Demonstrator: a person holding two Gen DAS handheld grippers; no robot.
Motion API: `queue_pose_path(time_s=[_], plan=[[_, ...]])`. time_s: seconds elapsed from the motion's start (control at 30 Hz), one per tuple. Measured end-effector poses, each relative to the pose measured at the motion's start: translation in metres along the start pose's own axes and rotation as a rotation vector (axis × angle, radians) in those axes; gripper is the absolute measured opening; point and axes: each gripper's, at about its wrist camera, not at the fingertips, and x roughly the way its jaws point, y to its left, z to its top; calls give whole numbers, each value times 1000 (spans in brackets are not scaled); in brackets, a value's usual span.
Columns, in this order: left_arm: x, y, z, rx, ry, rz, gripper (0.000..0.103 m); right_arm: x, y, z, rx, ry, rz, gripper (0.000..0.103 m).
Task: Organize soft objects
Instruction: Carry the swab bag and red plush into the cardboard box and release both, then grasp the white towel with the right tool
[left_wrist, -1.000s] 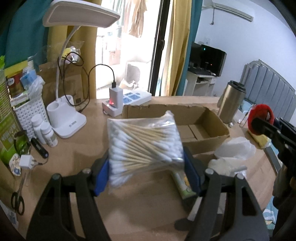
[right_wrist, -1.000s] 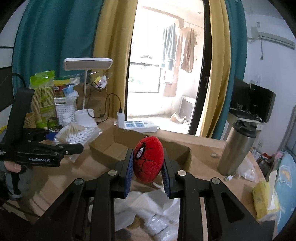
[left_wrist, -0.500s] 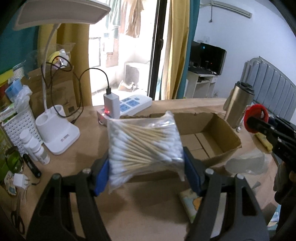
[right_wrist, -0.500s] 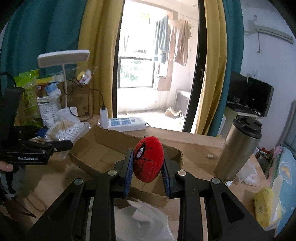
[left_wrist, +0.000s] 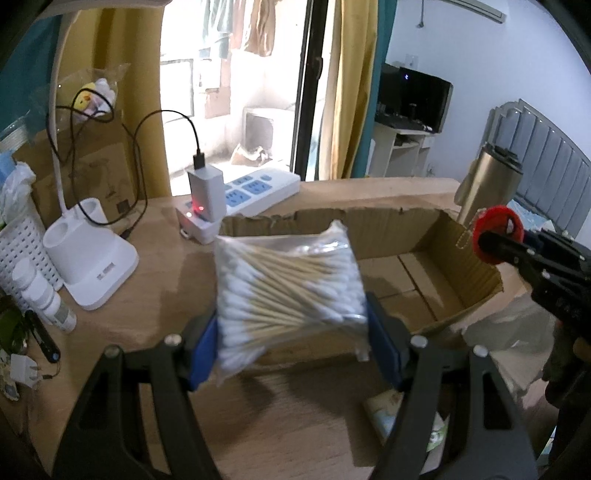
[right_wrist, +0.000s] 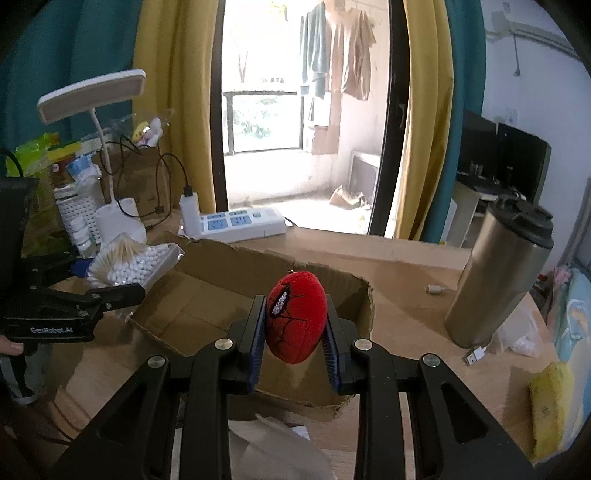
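My left gripper (left_wrist: 291, 343) is shut on a clear bag of cotton swabs (left_wrist: 288, 291) and holds it above the near left wall of an open cardboard box (left_wrist: 424, 236). My right gripper (right_wrist: 295, 347) is shut on a red plush spider-mask ball (right_wrist: 297, 319) and holds it over the near right corner of the same box (right_wrist: 207, 306). In the left wrist view the red ball (left_wrist: 496, 230) and the right gripper show at the right edge. In the right wrist view the swab bag (right_wrist: 136, 258) and the left gripper show at the left.
A white desk lamp (left_wrist: 88, 251), a power strip with a charger (left_wrist: 236, 199), a white basket (left_wrist: 18, 243) and small bottles (left_wrist: 40, 291) stand at the left. A steel tumbler (right_wrist: 498, 277) stands right of the box. White plastic bags (right_wrist: 273, 454) lie near me.
Both grippers have moved forward toward the box with their loads. The swab bag now hangs over the box's near wall and the red ball is over its near corner.
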Motion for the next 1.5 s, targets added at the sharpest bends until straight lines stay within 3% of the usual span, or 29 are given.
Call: queue_pose_path(time_s=[0.17,0.23,0.4,1.0,1.17,1.5], plan=[[-1,-4,-2,17,6,3,73,5,-1,-3,5,22,-1,30],[-2,-4,-2,12,11,-2,77,5,1,-3,2,26,3,30],[-9,-4,-4,1,4,10,90,1,5,-3,-4,31,1,46],[-67,-8,-16,-30,-90,-17,92,-62,7,-14,11,-27,-31,49],[-75,-8,-23,-47,-93,-29,95,-78,1,-23,33,-32,-57,63],[-89,-13,-34,-55,-103,-41,96,-77,-1,-42,84,20,-34,70]])
